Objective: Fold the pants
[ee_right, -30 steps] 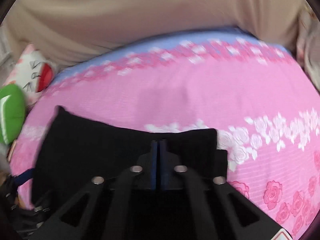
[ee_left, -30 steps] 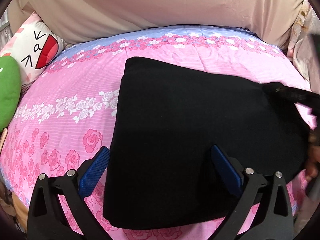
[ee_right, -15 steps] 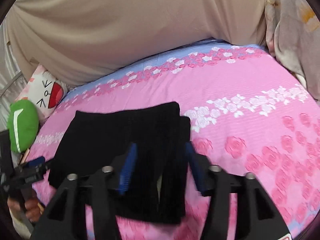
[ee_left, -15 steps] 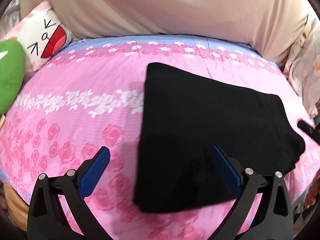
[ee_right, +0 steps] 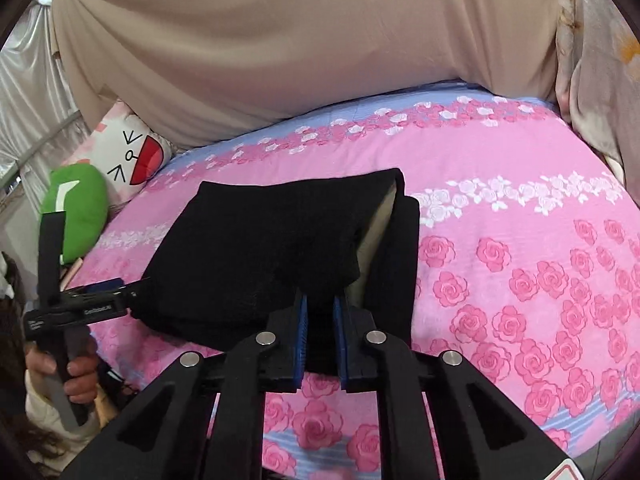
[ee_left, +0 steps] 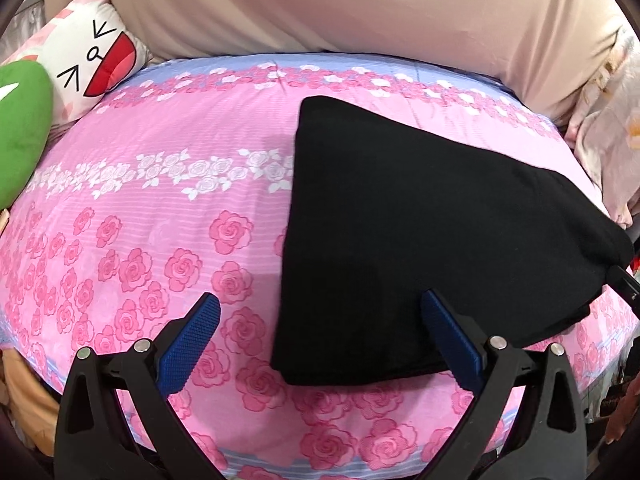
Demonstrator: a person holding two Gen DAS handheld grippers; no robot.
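The folded black fabric pants (ee_left: 420, 240) lie flat on the bed's pink rose-printed sheet (ee_left: 160, 216), well apart from the white cartoon-face cushion (ee_left: 92, 60) and the green plush pillow (ee_left: 20, 132) at the bed's far corner. The left claw (ee_left: 320, 344) hangs with its blue pads spread wide, holding nothing. The right claw (ee_right: 320, 332) has its pads nearly together, black pants cloth between them. Small lettering on the left claw's body is too blurred to read.
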